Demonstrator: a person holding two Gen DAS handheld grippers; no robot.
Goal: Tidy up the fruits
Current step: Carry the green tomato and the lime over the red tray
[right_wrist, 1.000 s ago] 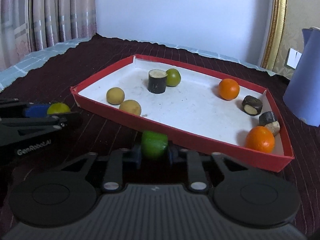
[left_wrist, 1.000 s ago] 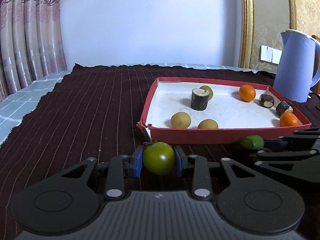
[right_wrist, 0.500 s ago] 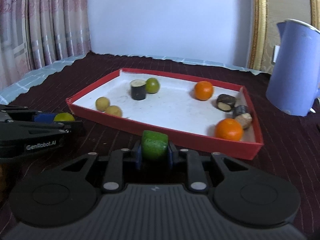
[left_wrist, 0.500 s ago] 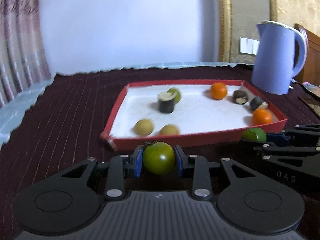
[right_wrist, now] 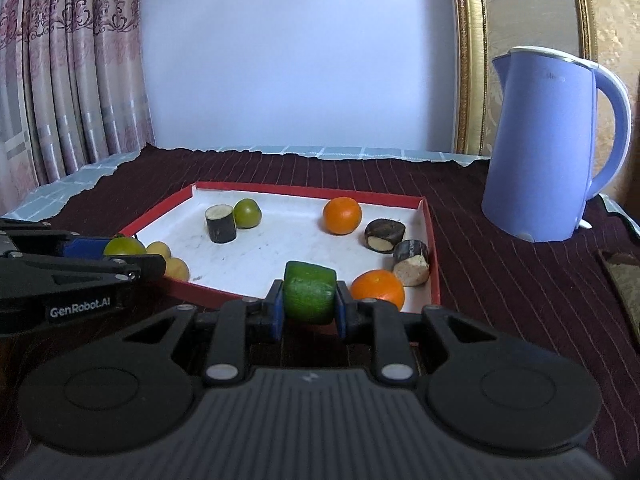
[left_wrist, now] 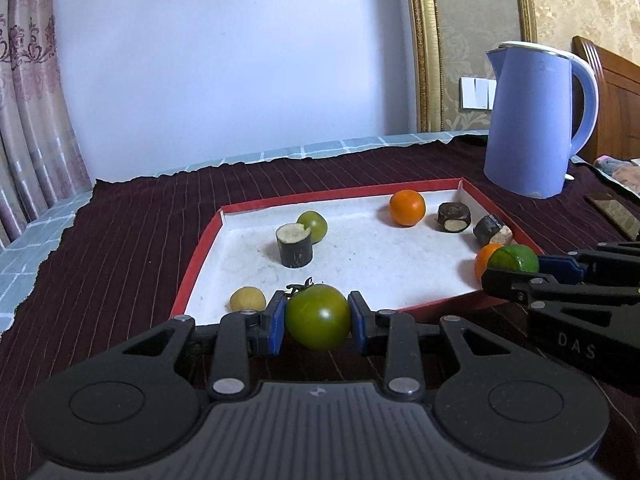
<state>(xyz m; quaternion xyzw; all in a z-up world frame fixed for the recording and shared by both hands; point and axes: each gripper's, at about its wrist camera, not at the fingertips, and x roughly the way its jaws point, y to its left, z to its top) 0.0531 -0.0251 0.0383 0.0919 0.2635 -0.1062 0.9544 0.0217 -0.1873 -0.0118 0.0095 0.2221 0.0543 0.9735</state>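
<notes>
My left gripper (left_wrist: 317, 322) is shut on a green tomato (left_wrist: 318, 322), held above the near rim of the red tray (left_wrist: 198, 256). My right gripper (right_wrist: 309, 299) is shut on a green lime (right_wrist: 309, 298), held over the tray's near right rim (right_wrist: 434, 276). Each gripper shows in the other's view, the right one (left_wrist: 516, 266) and the left one (right_wrist: 120, 252). In the tray lie two oranges (right_wrist: 342, 215) (right_wrist: 378, 289), a green fruit (right_wrist: 247, 213), yellow fruits (left_wrist: 247, 299), and dark cut pieces (right_wrist: 220, 223) (right_wrist: 385, 235).
A blue kettle (right_wrist: 548, 144) stands on the dark striped cloth (right_wrist: 520, 280) to the right behind the tray. A wall and curtain (right_wrist: 68, 80) lie behind the table. A flat object (left_wrist: 612, 212) lies at the far right.
Both grippers have risen and moved forward toward the tray with their fruits held; the tray now appears lower and nearer, with the fruits at its near rim.
</notes>
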